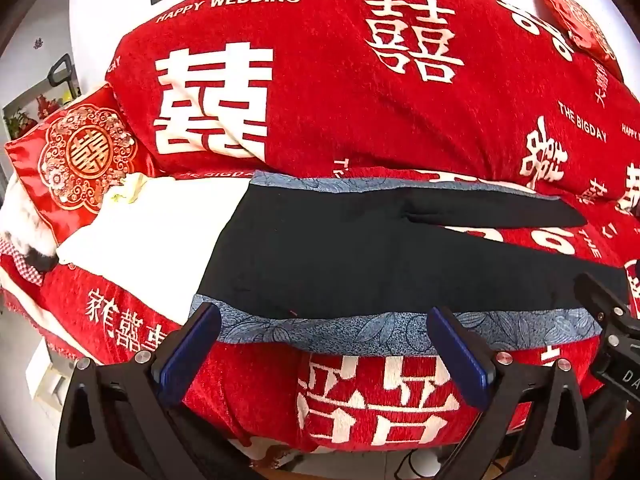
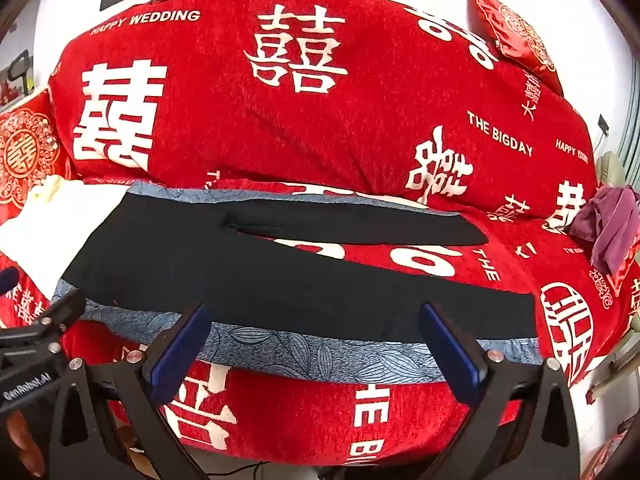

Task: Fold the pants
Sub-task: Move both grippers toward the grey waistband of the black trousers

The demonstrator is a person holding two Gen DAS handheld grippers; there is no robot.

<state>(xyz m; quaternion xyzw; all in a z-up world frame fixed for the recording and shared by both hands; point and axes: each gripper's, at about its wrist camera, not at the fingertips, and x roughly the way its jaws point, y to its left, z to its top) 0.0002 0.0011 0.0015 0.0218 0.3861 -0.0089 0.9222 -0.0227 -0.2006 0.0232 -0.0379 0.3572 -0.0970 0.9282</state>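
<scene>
Black pants (image 1: pixel 340 256) with blue leaf-patterned side stripes lie flat on a red sofa seat, waist at the left, two legs spread to the right. They also show in the right wrist view (image 2: pixel 256 276). My left gripper (image 1: pixel 324 320) is open and empty, just in front of the near blue stripe by the waist end. My right gripper (image 2: pixel 316 320) is open and empty, in front of the near leg's blue stripe. Each gripper shows at the edge of the other's view, the right one (image 1: pixel 604 304) and the left one (image 2: pixel 60 312).
The red sofa cover (image 1: pixel 360 100) with white characters drapes the backrest. A white cloth (image 1: pixel 152 224) lies under the waist end at the left. Red cushions (image 1: pixel 76 156) sit at left and far right (image 2: pixel 516 36). A purple garment (image 2: pixel 612 220) lies at the right.
</scene>
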